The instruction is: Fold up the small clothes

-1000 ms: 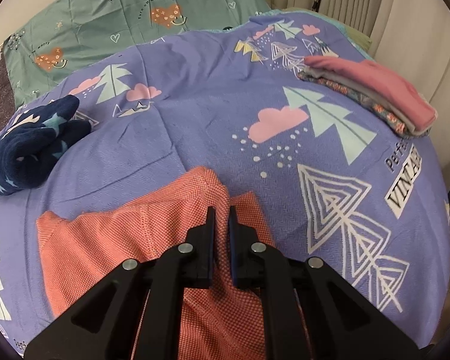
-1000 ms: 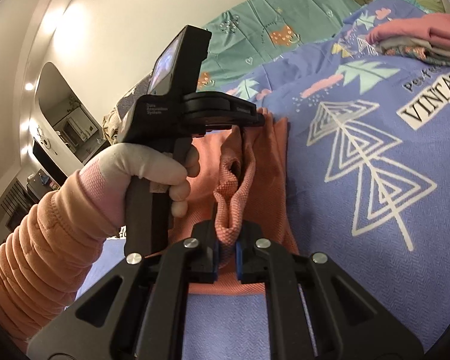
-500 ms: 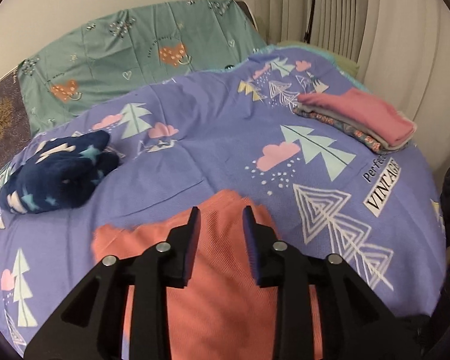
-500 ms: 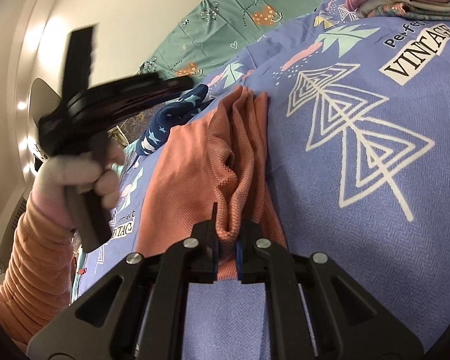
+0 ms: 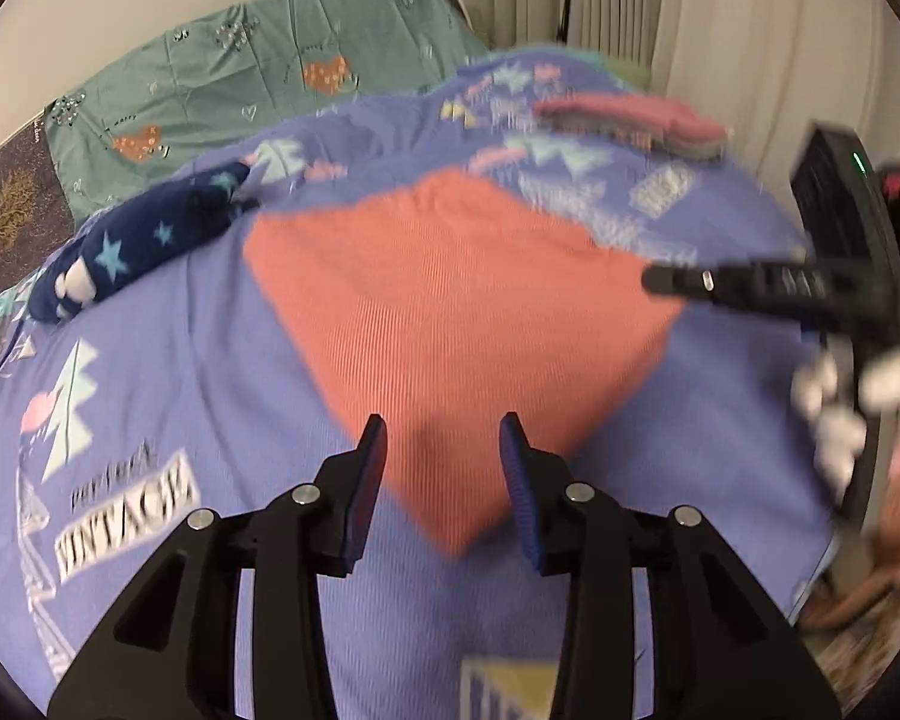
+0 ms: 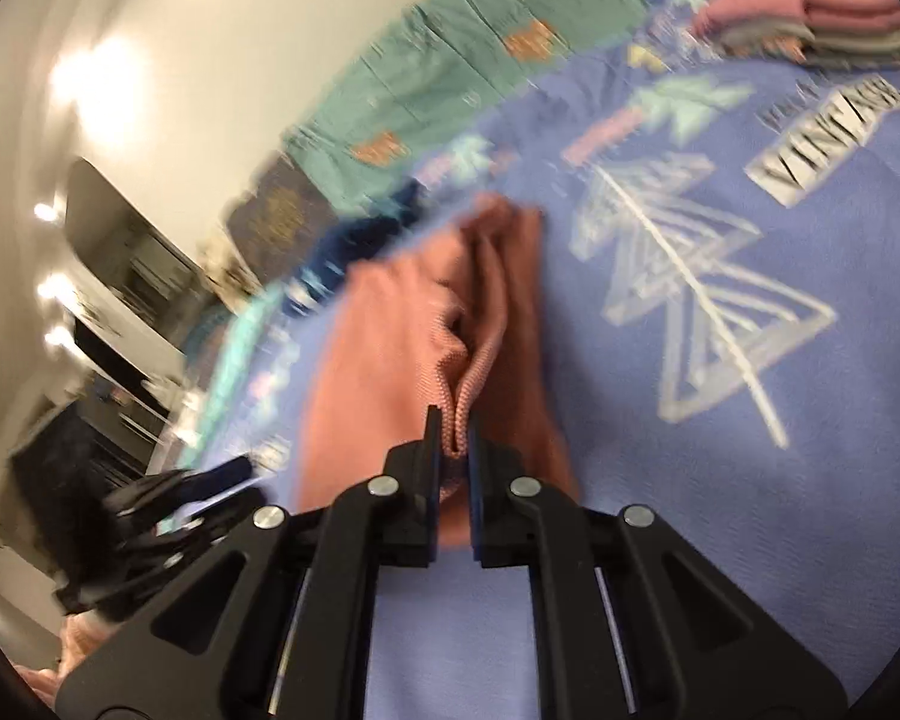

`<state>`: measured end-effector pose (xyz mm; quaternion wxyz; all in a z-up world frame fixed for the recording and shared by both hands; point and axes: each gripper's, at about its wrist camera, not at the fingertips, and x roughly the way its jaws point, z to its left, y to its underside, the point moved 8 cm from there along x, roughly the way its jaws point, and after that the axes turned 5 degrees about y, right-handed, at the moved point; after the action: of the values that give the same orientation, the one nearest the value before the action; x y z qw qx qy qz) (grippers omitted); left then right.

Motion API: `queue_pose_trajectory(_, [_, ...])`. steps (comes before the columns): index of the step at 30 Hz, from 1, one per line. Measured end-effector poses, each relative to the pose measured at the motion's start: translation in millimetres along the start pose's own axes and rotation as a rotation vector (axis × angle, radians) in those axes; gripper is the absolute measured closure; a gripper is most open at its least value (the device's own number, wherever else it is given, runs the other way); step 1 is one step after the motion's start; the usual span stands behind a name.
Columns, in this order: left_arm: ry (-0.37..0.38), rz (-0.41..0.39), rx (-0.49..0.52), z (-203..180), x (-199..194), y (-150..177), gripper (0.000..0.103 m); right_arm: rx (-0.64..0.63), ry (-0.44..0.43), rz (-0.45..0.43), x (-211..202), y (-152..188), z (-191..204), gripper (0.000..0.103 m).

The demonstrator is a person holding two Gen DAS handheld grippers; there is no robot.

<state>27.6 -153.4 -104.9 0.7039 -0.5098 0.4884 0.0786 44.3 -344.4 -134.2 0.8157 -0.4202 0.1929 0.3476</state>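
A salmon-orange knit garment (image 5: 450, 312) lies on the purple patterned bedspread (image 5: 168, 372). My left gripper (image 5: 443, 468) is open and empty, hovering over the garment's near corner. My right gripper (image 6: 452, 438) is shut on a bunched fold of the same garment (image 6: 390, 360); it also shows in the left wrist view (image 5: 750, 285) at the garment's right edge. Both views are motion-blurred.
A stack of folded clothes with a pink top (image 5: 630, 117) sits at the far right of the bed, also in the right wrist view (image 6: 810, 6). A navy star-print garment (image 5: 138, 246) lies bunched at the left. A green pillow (image 5: 240, 96) is behind.
My left gripper let go of the orange garment, opened wide and pulled back toward its near corner. My right gripper stays shut on the fold and has shifted slightly.
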Motion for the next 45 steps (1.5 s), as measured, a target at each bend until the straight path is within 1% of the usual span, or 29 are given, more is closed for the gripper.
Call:
queue_pose_trajectory(1, [-0.007, 0.015, 0.000, 1.8, 2.6, 7.7, 0.063, 0.019, 0.039, 0.030, 6.4, 6.8, -11.5, 0.093])
queue_pose_trajectory(2, [-0.016, 0.024, -0.007, 4.8, 4.5, 13.1, 0.064, 0.035, 0.045, 0.044, 8.7, 10.9, -16.6, 0.092])
queue_pose_trajectory(3, [-0.024, 0.026, -0.021, 8.1, 5.0, 17.4, 0.064, 0.053, 0.032, 0.052, 7.5, 14.2, -19.2, 0.091])
queue_pose_trajectory(4, [-0.022, 0.019, -0.044, 12.1, 4.5, 19.4, 0.064, 0.053, 0.029, 0.049, 4.6, 14.2, -18.8, 0.091])
queue_pose_trajectory(6, [-0.009, -0.007, -0.085, 18.8, 1.9, 16.5, 0.064, 0.008, 0.047, 0.013, -6.1, 7.9, -11.9, 0.090])
queue_pose_trajectory(8, [-0.008, -0.033, -0.095, 21.3, -0.4, 9.3, 0.064, -0.046, 0.060, -0.018, -14.3, 1.6, -1.9, 0.090])
queue_pose_trajectory(11, [-0.007, -0.075, -0.094, 21.5, 2.0, -5.7, 0.064, -0.112, 0.031, -0.044, -19.0, -8.0, 16.0, 0.090])
queue_pose_trajectory(13, [0.000, -0.055, -0.114, 23.3, 15.7, -6.7, 0.064, -0.150, 0.035, -0.033, -10.2, -6.2, 23.7, 0.090])
queue_pose_trajectory(14, [0.002, -0.028, -0.128, 24.6, 25.0, -2.9, 0.063, -0.165, 0.054, -0.014, -3.8, -2.2, 22.4, 0.090])
queue_pose_trajectory(15, [0.004, -0.002, -0.140, 25.9, 33.9, 2.4, 0.063, -0.179, 0.096, 0.030, 9.1, 3.1, 20.1, 0.090])
queue_pose_trajectory(16, [0.005, 0.017, -0.154, 28.3, 43.0, 9.5, 0.057, -0.189, 0.138, 0.067, 18.5, 8.4, 15.4, 0.092])
queue_pose_trajectory(17, [0.005, 0.013, -0.168, 30.9, 46.0, 12.9, 0.050, -0.196, 0.168, 0.089, 24.2, 14.7, 7.8, 0.098])
queue_pose_trajectory(18, [0.011, -0.003, -0.196, 35.9, 45.5, 14.8, 0.047, -0.197, 0.165, 0.090, 26.9, 17.1, 4.9, 0.098])
queue_pose_trajectory(20, [0.048, -0.005, -0.235, 40.9, 43.3, 15.7, 0.045, -0.191, 0.150, 0.095, 22.9, 15.1, 4.5, 0.098])
queue_pose_trajectory(21, [0.057, -0.005, -0.245, 42.9, 41.5, 15.4, 0.045, -0.194, 0.149, 0.092, 19.6, 11.1, 7.1, 0.097])
queue_pose_trajectory(22, [0.051, -0.007, -0.234, 43.0, 38.9, 14.2, 0.045, -0.202, 0.147, 0.081, 17.1, 5.1, 10.2, 0.092])
queue_pose_trajectory(23, [0.036, -0.014, -0.209, 42.2, 35.8, 11.6, 0.045, -0.215, 0.148, 0.064, 12.7, -0.5, 13.0, 0.090])
queue_pose_trajectory(24, [0.017, -0.032, -0.177, 41.2, 30.6, 6.8, 0.045, -0.239, 0.146, 0.039, 8.3, -10.3, 18.7, 0.087])
queue_pose_trajectory(26, [0.019, -0.060, -0.163, 41.2, 24.1, -2.0, 0.045, -0.276, 0.141, 0.011, 6.0, -26.6, 27.5, 0.083])
queue_pose_trajectory(28, [0.036, -0.093, -0.170, 43.1, 20.2, -12.6, 0.045, -0.297, 0.136, 0.000, 11.5, -47.5, 35.4, 0.083])
queue_pose_trajectory(31, [0.040, -0.085, -0.168, 44.8, 29.2, -16.1, 0.045, -0.334, 0.136, 0.003, 36.2, -75.1, 47.8, 0.083])
queue_pose_trajectory(34, [0.048, -0.040, -0.178, 45.4, 46.4, -8.1, 0.045, -0.378, 0.137, 0.031, 68.3, -96.2, 60.9, 0.083])
queue_pose_trajectory(35, [0.053, -0.028, -0.184, 45.8, 50.6, -4.9, 0.045, -0.392, 0.155, 0.043, 79.3, -101.7, 62.6, 0.083])
queue_pose_trajectory(36, [0.059, -0.022, -0.190, 46.2, 53.6, -2.3, 0.045, -0.401, 0.177, 0.048, 91.2, -109.4, 60.7, 0.079])
queue_pose_trajectory(37, [0.070, -0.025, -0.200, 47.4, 54.8, -1.1, 0.045, -0.398, 0.182, 0.060, 101.1, -115.5, 57.3, 0.071])
queue_pose_trajectory(39, [0.090, -0.030, -0.216, 48.8, 54.6, -0.6, 0.045, -0.352, 0.193, 0.087, 120.0, -128.4, 43.5, 0.062])
queue_pose_trajectory(41, [0.108, -0.031, -0.229, 50.2, 56.6, 0.0, 0.045, -0.305, 0.187, 0.112, 133.8, -137.2, 33.3, 0.061])
queue_pose_trajectory(44, [0.108, -0.034, -0.225, 50.1, 57.4, -0.4, 0.044, -0.263, 0.127, 0.157, 157.2, -144.4, 27.8, 0.060])
queue_pose_trajectory(45, [0.107, -0.034, -0.223, 49.7, 57.7, -0.4, 0.044, -0.264, 0.118, 0.177, 167.0, -143.7, 28.4, 0.062])
